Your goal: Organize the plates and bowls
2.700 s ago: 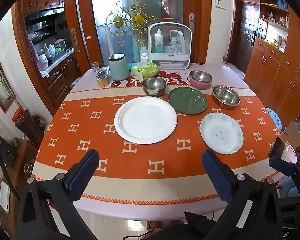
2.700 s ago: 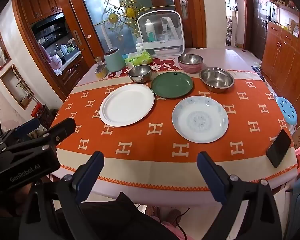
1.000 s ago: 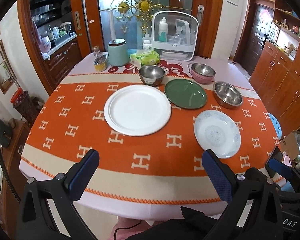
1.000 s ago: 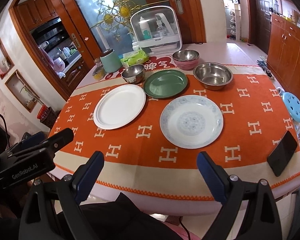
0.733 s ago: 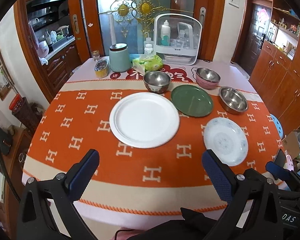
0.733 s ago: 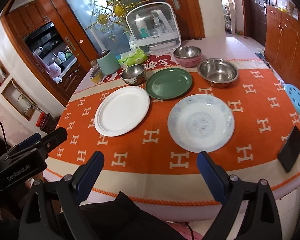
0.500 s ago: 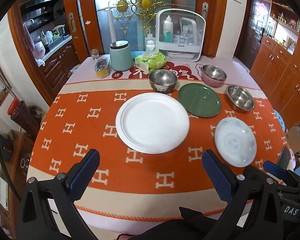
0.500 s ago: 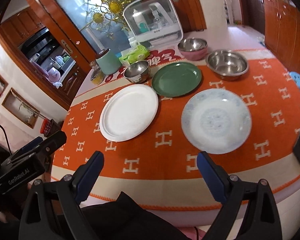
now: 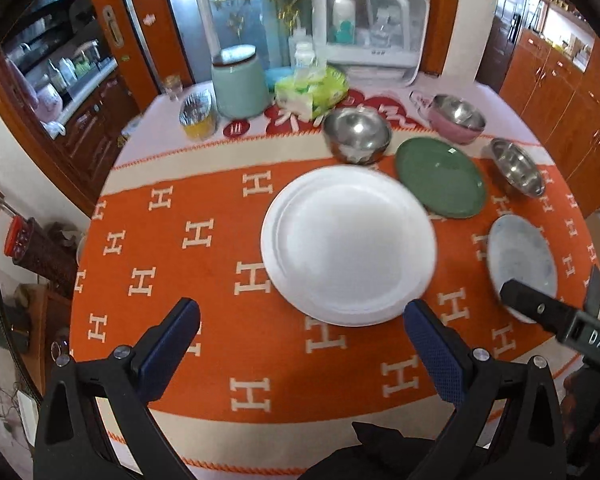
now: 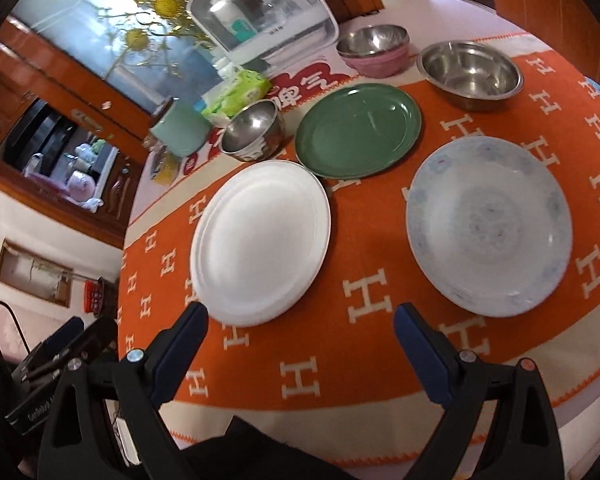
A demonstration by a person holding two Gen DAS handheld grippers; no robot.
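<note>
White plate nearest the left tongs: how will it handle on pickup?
The white plate looks rigid and probably fragile. It lies flat on the cloth, so its low rim is likely hard to get under. Its smooth surface may slip between the open left tongs.

An orange tablecloth with white H letters (image 9: 204, 240) covers the tabletop, with a cream band and a red-and-white panel toward the far edge. At the back stands a white rounded storage case with a clear front (image 9: 370, 42) holding bottles. Near it lie a green tissue pack (image 9: 312, 92), a pale mint cylindrical canister with a lid (image 9: 238, 80) and a small yellow foil-topped container (image 9: 198, 114). Reddish-brown wooden cabinets (image 9: 560, 80) line the right wall
</note>
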